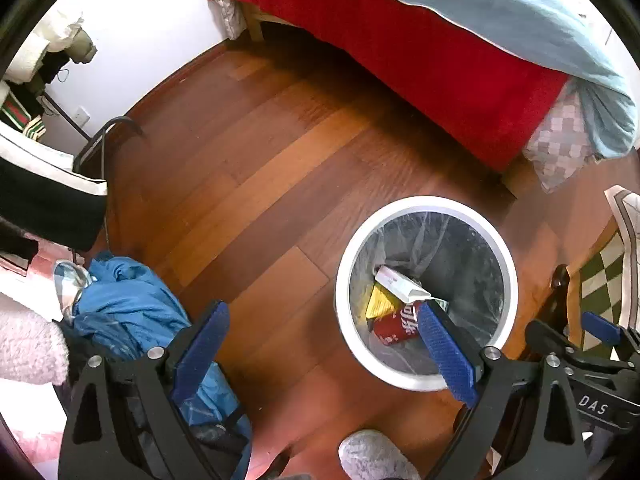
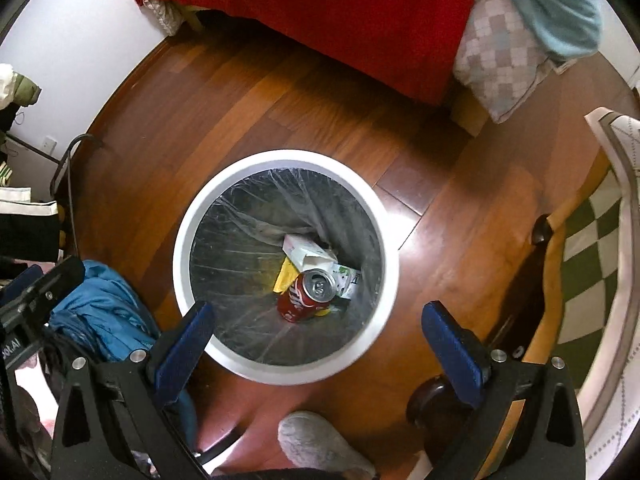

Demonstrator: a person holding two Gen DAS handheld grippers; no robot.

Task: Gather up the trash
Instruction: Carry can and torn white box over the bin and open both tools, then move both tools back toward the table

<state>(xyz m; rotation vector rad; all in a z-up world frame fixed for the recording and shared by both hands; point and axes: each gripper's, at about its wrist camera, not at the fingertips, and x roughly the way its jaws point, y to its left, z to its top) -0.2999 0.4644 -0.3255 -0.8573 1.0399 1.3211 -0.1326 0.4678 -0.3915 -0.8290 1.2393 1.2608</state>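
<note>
A white round trash bin (image 2: 384, 216) with a clear liner stands on the wooden floor. Inside lie a red soda can (image 2: 306, 296), a white carton (image 2: 306, 252) and a yellow wrapper (image 2: 286, 278). My right gripper (image 2: 318, 328) hangs over the bin's near rim, open, with nothing between its blue fingers. In the left wrist view the same bin (image 1: 344, 280) sits at the right with the can (image 1: 398, 324) and carton (image 1: 400, 284) visible. My left gripper (image 1: 320, 340) is open and empty; its right finger overlaps the bin, its left one hangs beside blue cloth.
A bed with a red cover (image 1: 440, 60) and a blue blanket (image 1: 520, 20) fills the far side. Blue cloth (image 1: 132, 304) lies at the lower left. A person's grey slipper (image 2: 316, 444) is near the bin. A dark wooden furniture leg (image 2: 540, 236) and checkered rug (image 2: 592, 248) are at right.
</note>
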